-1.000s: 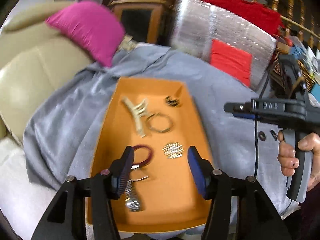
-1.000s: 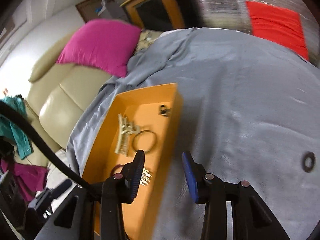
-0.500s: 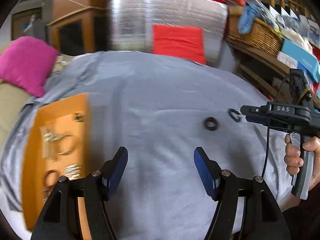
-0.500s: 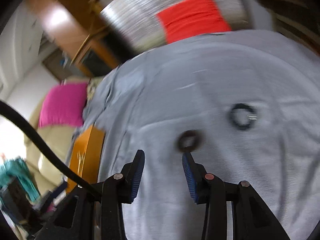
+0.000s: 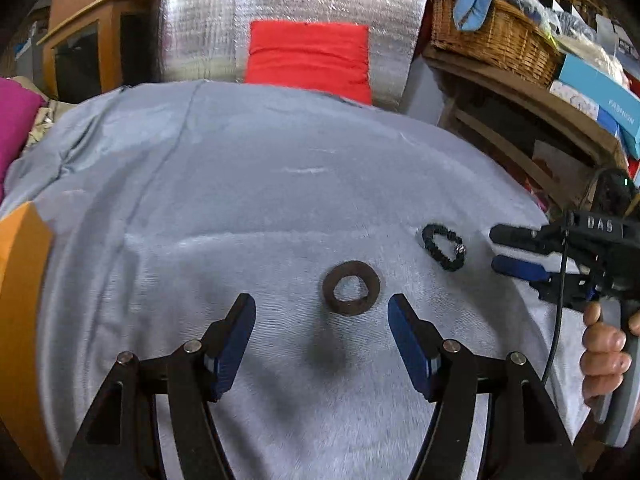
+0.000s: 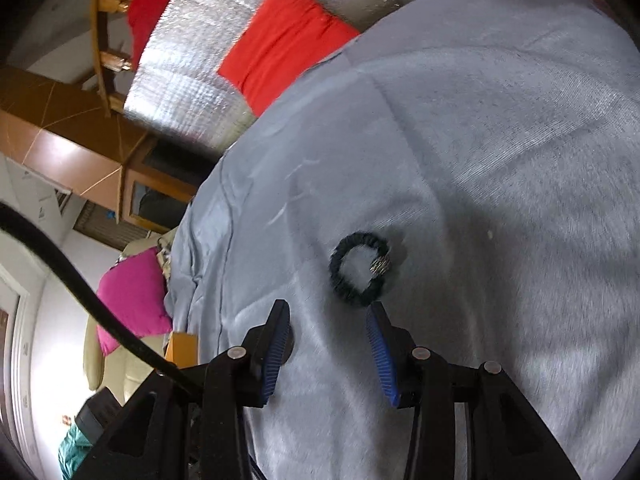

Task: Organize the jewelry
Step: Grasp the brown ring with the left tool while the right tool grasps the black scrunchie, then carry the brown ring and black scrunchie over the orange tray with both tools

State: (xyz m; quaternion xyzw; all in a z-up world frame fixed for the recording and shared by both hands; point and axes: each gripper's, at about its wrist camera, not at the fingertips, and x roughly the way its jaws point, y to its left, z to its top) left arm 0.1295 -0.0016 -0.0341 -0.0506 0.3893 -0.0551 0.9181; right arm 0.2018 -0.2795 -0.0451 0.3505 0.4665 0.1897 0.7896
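Grey cloth (image 5: pixel 240 208) filled both views, where a second before the orange tray (image 5: pixel 20 280) of jewelry had lain under both grippers; only the tray's corner showed, far left of the left gripper (image 5: pixel 322 312). Its jaws stood apart, wider than before, empty, just short of the flat brown ring (image 5: pixel 351 287). Right gripper (image 6: pixel 328 320), jaws apart and empty, sat just short of the black fabric scrunchie (image 6: pixel 360 274).

Open grey cloth (image 5: pixel 240 208) all around you; only the brown ring (image 5: pixel 351 287) and black scrunchie (image 5: pixel 443 246) lie ahead, orange tray (image 5: pixel 20 280) at its left edge.
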